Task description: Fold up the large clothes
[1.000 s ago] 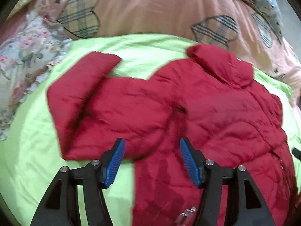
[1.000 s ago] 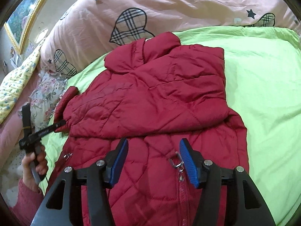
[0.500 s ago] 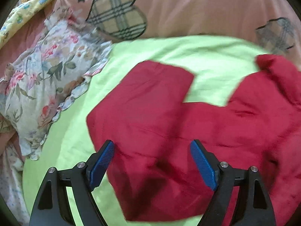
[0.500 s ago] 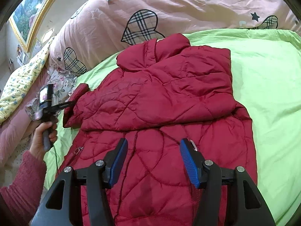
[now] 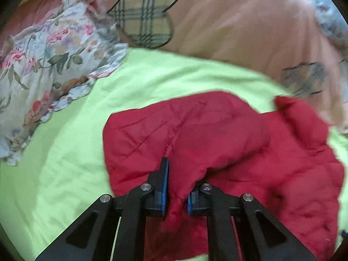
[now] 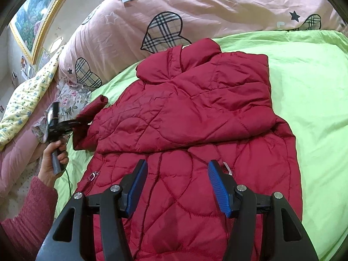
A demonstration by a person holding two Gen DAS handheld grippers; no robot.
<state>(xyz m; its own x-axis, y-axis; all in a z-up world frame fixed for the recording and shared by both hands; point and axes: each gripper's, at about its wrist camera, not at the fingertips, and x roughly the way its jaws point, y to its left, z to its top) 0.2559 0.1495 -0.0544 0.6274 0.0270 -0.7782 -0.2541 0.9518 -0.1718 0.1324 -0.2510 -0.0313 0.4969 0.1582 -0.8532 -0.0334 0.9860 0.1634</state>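
Observation:
A red quilted puffer jacket (image 6: pixel 187 113) lies on a lime green sheet (image 6: pixel 308 87), collar toward the pillows, its right sleeve folded across the chest. My left gripper (image 5: pixel 176 187) is shut on the jacket's left sleeve (image 5: pixel 174 130), pinching a ridge of red fabric between the blue pads. In the right wrist view the left gripper (image 6: pixel 77 122) holds that sleeve (image 6: pixel 93 111) at the jacket's left side. My right gripper (image 6: pixel 177 184) is open and empty, hovering over the jacket's lower front.
A pink duvet (image 6: pixel 195 6) with plaid hearts lies bunched behind the jacket. A floral pillow (image 5: pixel 43 65) lies to the left. A framed picture (image 6: pixel 32 10) hangs on the wall. A zipper pull (image 6: pixel 227 167) lies by my right finger.
My left gripper moved to the left sleeve and closed on it; it was open before. The right gripper stayed open, drifting slightly over the jacket's lower front.

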